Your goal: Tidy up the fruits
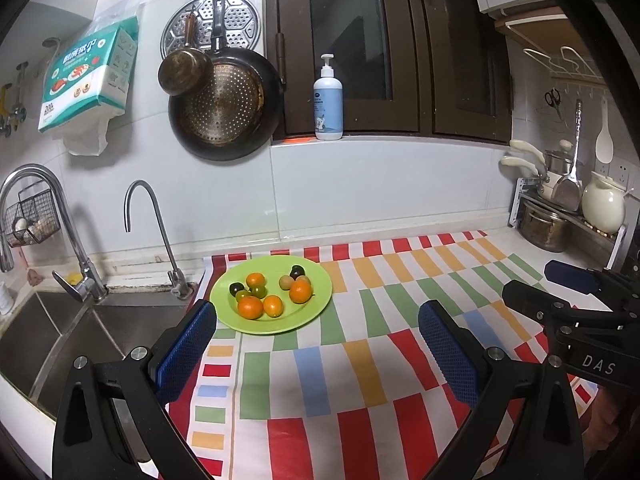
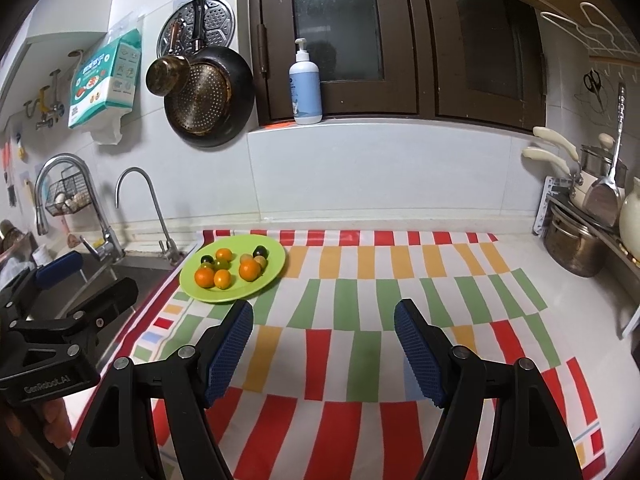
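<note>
Blue-padded fingers are seen spread wide on the left gripper (image 1: 316,344), nothing held between them, and the right gripper (image 2: 324,344) is likewise held agape and empty above the striped cloth (image 2: 360,320) that is laid over the worktop. Beyond both, near the cloth's far left corner and just beside the sink (image 1: 80,328), a green plate (image 1: 316,304) is set flat. On it the fruits are gathered: four oranges (image 1: 251,307) and several small dark and greenish fruits (image 1: 236,289), some touching one another. Farther back, two taps (image 1: 136,208) are seen at the worktop's rear edge, a pump bottle (image 1: 329,108) is stood upright on the window ledge, and a dark pan (image 1: 224,108) is hung on the tiled wall.
</note>
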{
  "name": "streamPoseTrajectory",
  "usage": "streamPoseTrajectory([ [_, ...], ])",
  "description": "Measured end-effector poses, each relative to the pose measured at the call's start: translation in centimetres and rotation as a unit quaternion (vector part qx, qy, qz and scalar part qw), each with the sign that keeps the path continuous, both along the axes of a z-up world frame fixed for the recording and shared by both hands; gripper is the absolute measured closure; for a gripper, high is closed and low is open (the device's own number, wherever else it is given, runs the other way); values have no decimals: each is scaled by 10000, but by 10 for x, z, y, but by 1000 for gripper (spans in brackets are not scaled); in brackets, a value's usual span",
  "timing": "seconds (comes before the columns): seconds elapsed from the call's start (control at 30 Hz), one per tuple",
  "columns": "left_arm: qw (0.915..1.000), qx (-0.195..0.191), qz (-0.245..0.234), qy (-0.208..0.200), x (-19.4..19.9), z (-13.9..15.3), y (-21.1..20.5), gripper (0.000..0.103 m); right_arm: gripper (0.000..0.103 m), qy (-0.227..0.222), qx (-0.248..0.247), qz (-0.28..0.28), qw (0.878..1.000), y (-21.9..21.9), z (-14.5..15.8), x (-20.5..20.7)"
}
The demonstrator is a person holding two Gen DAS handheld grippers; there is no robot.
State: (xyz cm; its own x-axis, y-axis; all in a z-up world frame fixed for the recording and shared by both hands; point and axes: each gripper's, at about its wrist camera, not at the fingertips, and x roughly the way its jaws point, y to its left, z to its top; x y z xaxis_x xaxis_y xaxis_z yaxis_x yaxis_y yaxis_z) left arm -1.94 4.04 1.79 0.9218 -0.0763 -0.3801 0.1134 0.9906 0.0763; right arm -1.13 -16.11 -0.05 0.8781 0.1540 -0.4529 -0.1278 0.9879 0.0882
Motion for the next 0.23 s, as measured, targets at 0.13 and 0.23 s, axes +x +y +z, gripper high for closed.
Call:
streamPoseTrajectory([
  [0.13,10000,1,27,-26,-2,1,0,0,29,-4,-9,5,10000,1,1,-1],
  [0.23,10000,3,27,-21,-2,1,0,0,29,-10,-11,10,10000,0,1,-2],
])
